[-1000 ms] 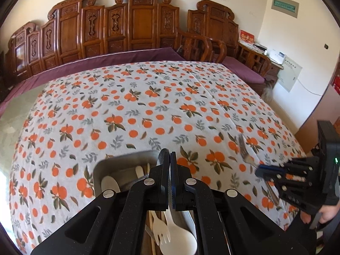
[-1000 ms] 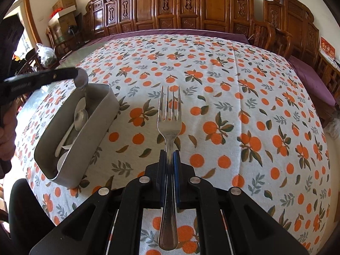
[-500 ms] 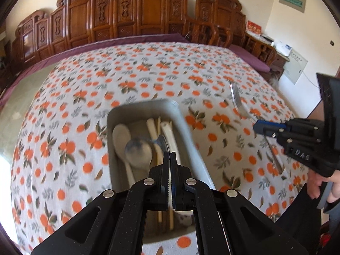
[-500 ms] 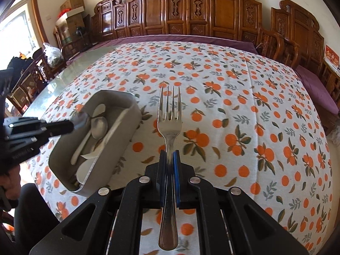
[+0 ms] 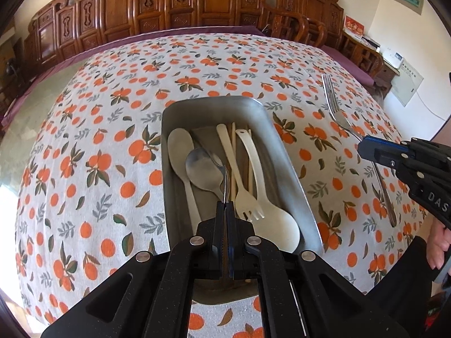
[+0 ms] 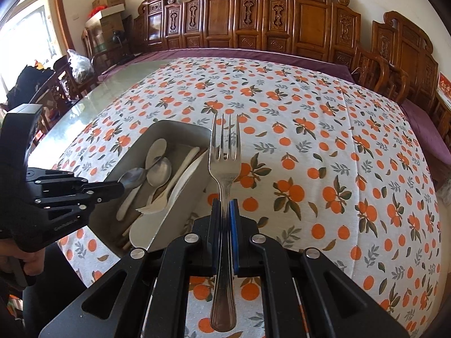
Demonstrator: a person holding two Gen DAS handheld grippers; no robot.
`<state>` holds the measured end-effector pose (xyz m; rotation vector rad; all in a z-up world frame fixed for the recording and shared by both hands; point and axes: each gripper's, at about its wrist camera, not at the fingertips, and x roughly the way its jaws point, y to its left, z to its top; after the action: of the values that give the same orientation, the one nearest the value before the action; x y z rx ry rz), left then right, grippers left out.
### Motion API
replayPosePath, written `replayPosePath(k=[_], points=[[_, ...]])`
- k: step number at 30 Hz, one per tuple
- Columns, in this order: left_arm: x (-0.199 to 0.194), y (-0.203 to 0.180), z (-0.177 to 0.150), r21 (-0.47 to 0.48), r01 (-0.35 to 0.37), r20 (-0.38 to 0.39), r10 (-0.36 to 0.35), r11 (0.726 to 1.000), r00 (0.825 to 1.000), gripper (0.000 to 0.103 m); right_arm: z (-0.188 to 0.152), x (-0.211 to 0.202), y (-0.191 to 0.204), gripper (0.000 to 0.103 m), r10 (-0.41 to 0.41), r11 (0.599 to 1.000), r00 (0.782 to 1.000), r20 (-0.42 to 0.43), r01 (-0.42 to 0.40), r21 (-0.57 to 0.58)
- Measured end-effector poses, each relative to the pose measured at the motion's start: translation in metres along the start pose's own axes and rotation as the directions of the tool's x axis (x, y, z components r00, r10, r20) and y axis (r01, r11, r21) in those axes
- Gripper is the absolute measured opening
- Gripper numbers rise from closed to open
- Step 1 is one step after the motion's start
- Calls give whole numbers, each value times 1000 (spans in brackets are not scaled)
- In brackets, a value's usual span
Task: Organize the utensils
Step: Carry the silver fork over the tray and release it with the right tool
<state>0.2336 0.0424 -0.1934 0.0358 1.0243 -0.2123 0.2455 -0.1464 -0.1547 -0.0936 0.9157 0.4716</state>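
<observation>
My left gripper (image 5: pixel 225 205) is shut on the handle of a metal spoon (image 5: pixel 204 170), whose bowl hangs over the grey metal tray (image 5: pixel 284 152). The tray holds a white spoon (image 5: pixel 179 146), a cream plastic fork (image 5: pixel 245 197), a cream spoon (image 5: pixel 277 228) and chopsticks. My right gripper (image 6: pixel 224 205) is shut on a metal fork (image 6: pixel 224 152), tines up, just right of the tray (image 6: pixel 197 180). It shows at the right of the left wrist view (image 5: pixel 363 148) with the fork (image 5: pixel 334 107). The left gripper (image 6: pixel 112 188) and spoon (image 6: pixel 132 176) show in the right wrist view.
The table wears a white cloth printed with oranges (image 5: pixel 98 155). Carved wooden chairs (image 6: pixel 253 19) line the far side. A bare glass strip (image 6: pixel 93 98) runs along the left edge, with boxes and bags beyond.
My left gripper has tilted down and moved over the tray, bringing the metal spoon low above the utensils inside. My right gripper with the fork has moved closer to the tray.
</observation>
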Motion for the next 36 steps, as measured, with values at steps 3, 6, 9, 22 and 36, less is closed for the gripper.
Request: replayPosePath(k=[3, 6, 9, 22, 36], points=[[0, 2, -1, -4, -4, -1, 4, 1000, 1000, 1, -1, 1, 5, 8, 7, 1000, 1000, -2, -7, -4], [-1, 3, -2, -4, -10, -1, 10, 1000, 1000, 1, 0, 1, 10, 8, 15, 1000, 1000, -2, -15, -5], [-2, 4, -2, -3, -12, -9, 12, 1000, 1000, 1, 3, 2, 13, 8, 23, 1000, 1000, 0, -23, -6], [-30, 33, -8, -40, -43, 29, 44, 998, 999, 16, 32, 22, 47, 8, 85, 996, 996, 3, -85, -4], [-54, 68, -17, -109, -108, 65, 116, 988, 991, 78, 40, 94, 77, 8, 97, 995, 991, -96, -93, 42]])
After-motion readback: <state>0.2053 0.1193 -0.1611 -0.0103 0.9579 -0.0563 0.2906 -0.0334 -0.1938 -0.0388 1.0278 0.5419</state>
